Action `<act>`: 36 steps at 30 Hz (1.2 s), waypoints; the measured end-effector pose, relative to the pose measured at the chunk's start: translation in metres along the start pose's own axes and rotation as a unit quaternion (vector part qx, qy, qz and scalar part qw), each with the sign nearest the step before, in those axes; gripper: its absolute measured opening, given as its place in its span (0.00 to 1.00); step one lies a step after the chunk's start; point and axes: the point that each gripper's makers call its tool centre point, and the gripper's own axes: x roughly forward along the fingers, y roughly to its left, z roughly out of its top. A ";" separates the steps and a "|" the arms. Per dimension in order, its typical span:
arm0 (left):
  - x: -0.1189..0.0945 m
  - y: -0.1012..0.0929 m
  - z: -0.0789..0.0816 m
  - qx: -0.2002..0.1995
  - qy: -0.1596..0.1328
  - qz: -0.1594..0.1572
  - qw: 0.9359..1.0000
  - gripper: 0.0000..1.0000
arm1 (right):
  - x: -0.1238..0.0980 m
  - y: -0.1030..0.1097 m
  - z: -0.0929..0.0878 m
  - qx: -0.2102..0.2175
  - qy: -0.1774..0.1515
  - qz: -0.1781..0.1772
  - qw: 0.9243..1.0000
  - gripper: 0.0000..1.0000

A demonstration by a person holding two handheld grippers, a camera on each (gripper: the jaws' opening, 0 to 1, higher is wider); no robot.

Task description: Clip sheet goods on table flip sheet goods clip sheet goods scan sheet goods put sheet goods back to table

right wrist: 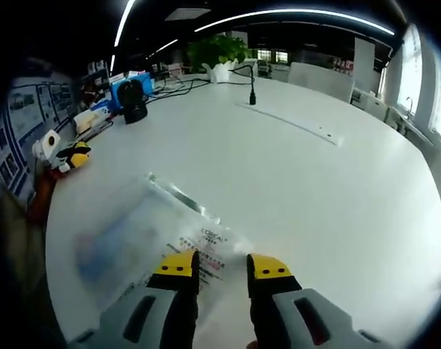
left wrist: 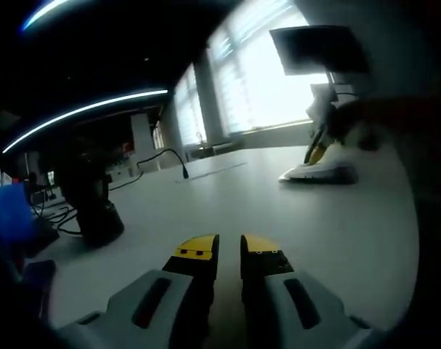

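From the right gripper view, my right gripper [right wrist: 222, 270] sits low at 6 o'clock, its yellow-tipped jaws parted by a moderate gap. They hang over the near corner of the sheet goods [right wrist: 151, 233], a clear flat packet with printed text. I cannot tell whether the jaw tips touch it; nothing is pinched between them. The packet lies flat on the white tabletop [right wrist: 314, 189], running off toward 9 o'clock. I judge that near corner is the easiest place to clip before flipping. Farther out at 10 o'clock my other gripper shows near the tabletop's edge. A small black microphone [right wrist: 253, 94] stands at 12 o'clock, with a potted plant [right wrist: 219, 52] beyond it.

From the left gripper view, my left gripper [left wrist: 229, 252] is at 6 o'clock, jaws nearly together with a thin slit and holding nothing. It hovers over bare tabletop, waiting, I judge. A black stand [left wrist: 96, 211] sits at 9 o'clock. Bright windows [left wrist: 264, 73] lie far off at 1 o'clock.
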 end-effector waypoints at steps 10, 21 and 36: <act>0.000 -0.001 0.001 -0.001 -0.001 -0.001 1.000 0.04 | 0.001 -0.004 0.001 -0.002 -0.001 0.004 1.000 0.23; 0.000 0.000 0.000 -0.001 -0.002 -0.001 1.000 0.04 | 0.002 -0.007 0.001 0.006 -0.003 -0.003 1.000 0.20; 0.001 0.000 0.001 0.001 -0.003 0.000 1.000 0.04 | -0.002 0.000 0.004 -0.063 -0.009 -0.058 0.996 0.13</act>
